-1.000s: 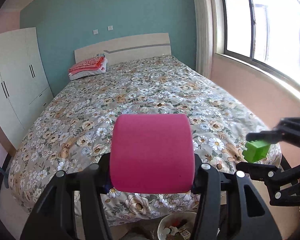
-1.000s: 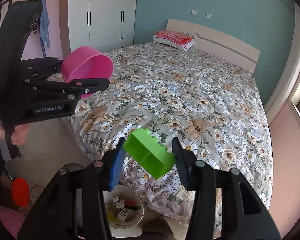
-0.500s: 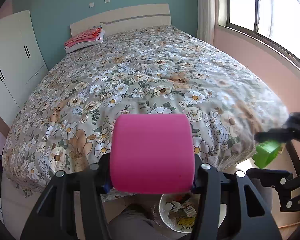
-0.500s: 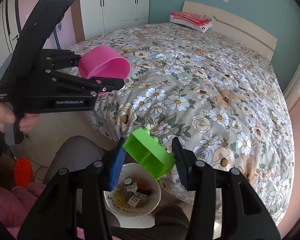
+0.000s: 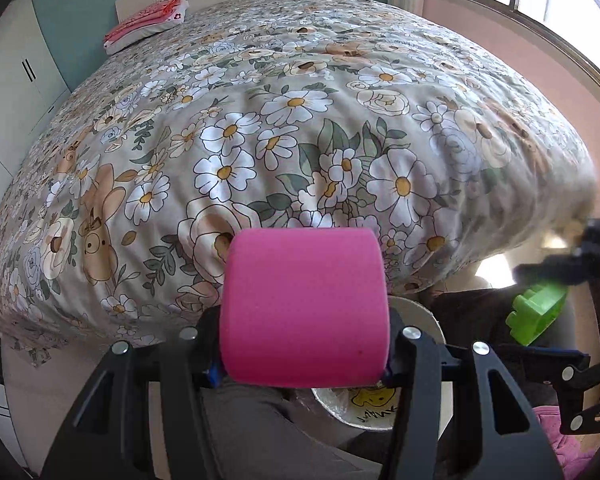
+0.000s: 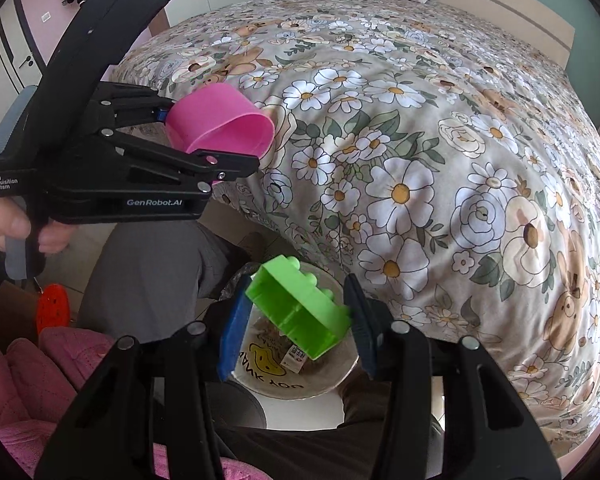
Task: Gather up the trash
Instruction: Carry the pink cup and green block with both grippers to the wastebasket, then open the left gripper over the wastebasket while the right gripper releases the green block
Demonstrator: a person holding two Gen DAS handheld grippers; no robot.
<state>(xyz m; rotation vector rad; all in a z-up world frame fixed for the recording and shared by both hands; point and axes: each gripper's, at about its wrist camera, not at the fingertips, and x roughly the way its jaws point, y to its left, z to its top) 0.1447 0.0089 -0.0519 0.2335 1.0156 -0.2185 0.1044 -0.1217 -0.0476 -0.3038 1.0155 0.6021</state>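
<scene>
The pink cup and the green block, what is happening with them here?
A person holds a gripper in each hand beside a bed. The left gripper is shut on a pink cup, and the right gripper is shut on a green block. Both are over a small bin on the floor by the person's legs, which already has some trash in it. Nothing has been let go yet.

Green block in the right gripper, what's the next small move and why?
Probably open the right gripper and drop the green block: it hangs tilted right over the open trash bin, which already holds scraps. The left gripper holds its pink cup off to the side.
</scene>
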